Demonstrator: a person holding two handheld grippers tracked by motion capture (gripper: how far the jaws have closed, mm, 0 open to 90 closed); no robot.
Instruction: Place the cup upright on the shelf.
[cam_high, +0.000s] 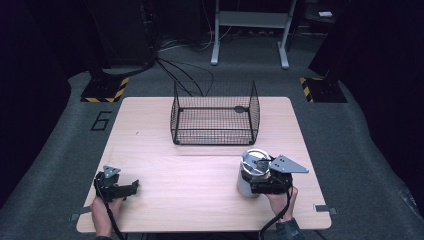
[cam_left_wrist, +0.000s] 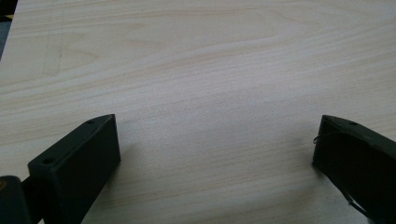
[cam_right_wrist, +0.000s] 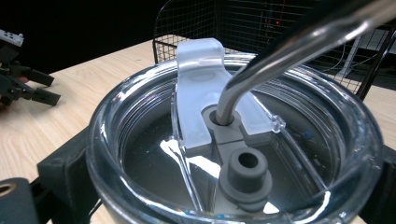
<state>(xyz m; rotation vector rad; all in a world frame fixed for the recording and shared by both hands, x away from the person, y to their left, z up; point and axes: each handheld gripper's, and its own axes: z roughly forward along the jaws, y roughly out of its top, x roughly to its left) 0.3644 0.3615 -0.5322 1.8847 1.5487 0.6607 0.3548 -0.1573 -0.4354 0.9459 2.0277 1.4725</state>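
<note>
A steel tumbler (cam_high: 248, 175) with a clear lid (cam_right_wrist: 140, 140) and a bent metal straw (cam_right_wrist: 285, 46) stands upright at the table's front right. My right gripper (cam_high: 251, 185) is shut on the tumbler, one black jaw on each side just under the lid. At the front left, my left gripper (cam_high: 131, 188) is held low over bare wood. Its jaws stand wide apart with nothing between them (cam_left_wrist: 215, 140). The same gripper appears far off in the right gripper view (cam_right_wrist: 28, 86).
A black wire basket (cam_high: 215, 117) with nothing in it stands at the middle back of the wooden table (cam_high: 200, 165), behind the tumbler (cam_right_wrist: 196, 23). Grey carpet surrounds the table. Cables and a white stand lie on the floor beyond it.
</note>
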